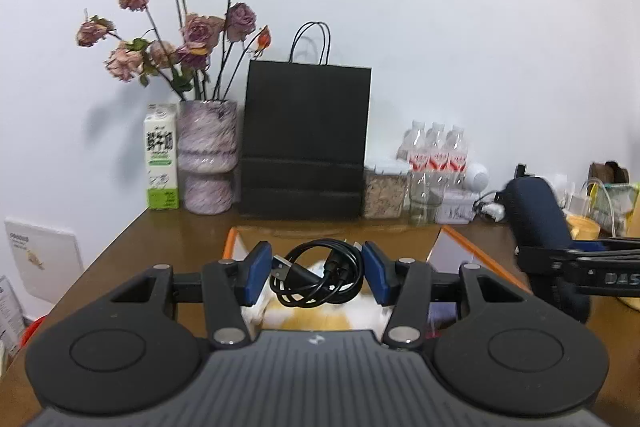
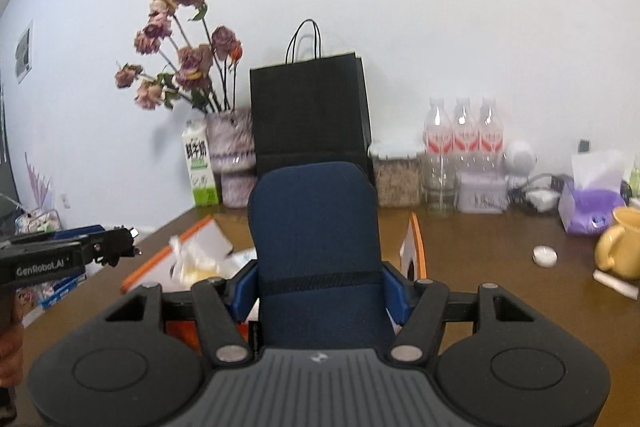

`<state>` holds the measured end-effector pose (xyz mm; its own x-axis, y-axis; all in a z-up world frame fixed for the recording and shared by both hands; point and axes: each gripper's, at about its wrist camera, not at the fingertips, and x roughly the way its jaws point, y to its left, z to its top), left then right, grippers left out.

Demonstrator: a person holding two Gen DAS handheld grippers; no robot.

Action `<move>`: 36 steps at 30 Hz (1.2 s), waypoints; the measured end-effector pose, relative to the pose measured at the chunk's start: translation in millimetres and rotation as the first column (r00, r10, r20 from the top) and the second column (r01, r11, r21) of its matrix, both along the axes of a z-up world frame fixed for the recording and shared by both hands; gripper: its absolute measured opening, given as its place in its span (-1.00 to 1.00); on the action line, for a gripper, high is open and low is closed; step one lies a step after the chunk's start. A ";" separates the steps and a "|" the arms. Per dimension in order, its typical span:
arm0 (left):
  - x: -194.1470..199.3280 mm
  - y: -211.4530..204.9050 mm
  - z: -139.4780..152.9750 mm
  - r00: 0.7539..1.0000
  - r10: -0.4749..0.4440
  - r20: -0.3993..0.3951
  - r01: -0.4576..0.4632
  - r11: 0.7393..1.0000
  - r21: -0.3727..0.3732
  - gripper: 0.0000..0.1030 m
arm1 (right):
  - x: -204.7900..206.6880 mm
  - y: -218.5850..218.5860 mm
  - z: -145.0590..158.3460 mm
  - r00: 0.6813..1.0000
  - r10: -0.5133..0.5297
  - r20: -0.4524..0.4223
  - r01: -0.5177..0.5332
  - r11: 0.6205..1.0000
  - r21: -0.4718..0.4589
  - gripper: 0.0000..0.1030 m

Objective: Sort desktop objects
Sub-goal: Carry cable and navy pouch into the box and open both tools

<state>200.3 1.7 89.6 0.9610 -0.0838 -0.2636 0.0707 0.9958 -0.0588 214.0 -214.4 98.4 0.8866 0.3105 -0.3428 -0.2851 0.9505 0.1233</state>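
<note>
My left gripper [image 1: 316,277] is shut on a coiled black USB cable [image 1: 318,277], held between its blue pads above an open orange-edged box [image 1: 472,251]. My right gripper [image 2: 318,293] is shut on a dark blue zip case [image 2: 314,239], held upright above the same box [image 2: 416,235]. The case also shows at the right of the left wrist view [image 1: 532,215]. The left gripper's body appears at the left edge of the right wrist view [image 2: 60,255].
At the back wall stand a black paper bag [image 1: 306,139], a vase of dried roses [image 1: 206,155], a milk carton [image 1: 161,157], water bottles [image 1: 438,147] and a jar [image 1: 384,193]. A yellow mug [image 2: 618,247], tissue box [image 2: 592,199], white cap [image 2: 544,255] and white stick [image 2: 614,283] sit right.
</note>
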 end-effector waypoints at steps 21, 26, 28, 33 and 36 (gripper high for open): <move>148.3 5.5 -45.2 0.976 0.122 -0.180 -0.116 0.992 0.042 -0.02 | 169.0 24.3 -54.4 0.984 -0.054 -0.168 0.048 0.998 -0.039 0.19; 155.6 2.3 -59.6 0.966 0.109 -0.236 -0.099 0.994 0.054 -0.01 | 172.1 29.6 -66.1 0.982 -0.050 -0.182 0.037 0.996 -0.075 0.20; 155.4 2.1 -60.1 0.965 0.114 -0.238 -0.103 0.993 0.058 0.00 | 172.2 30.2 -67.1 0.982 -0.049 -0.185 0.035 0.997 -0.075 0.26; 148.9 -3.7 -54.2 0.970 0.127 -0.208 -0.109 0.990 0.094 0.90 | 168.1 28.9 -68.5 0.982 -0.072 -0.174 0.061 0.996 -0.066 0.79; 140.1 -10.6 -46.8 0.980 0.139 -0.143 -0.121 0.984 0.128 1.00 | 159.2 25.1 -60.9 0.988 -0.058 -0.141 0.052 0.998 -0.041 0.95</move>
<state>340.4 -8.8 42.9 0.9100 0.0798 -0.4069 -0.0606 0.9964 0.0600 373.2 -189.3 37.6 0.8435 0.2471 -0.4769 -0.2144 0.9690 0.1230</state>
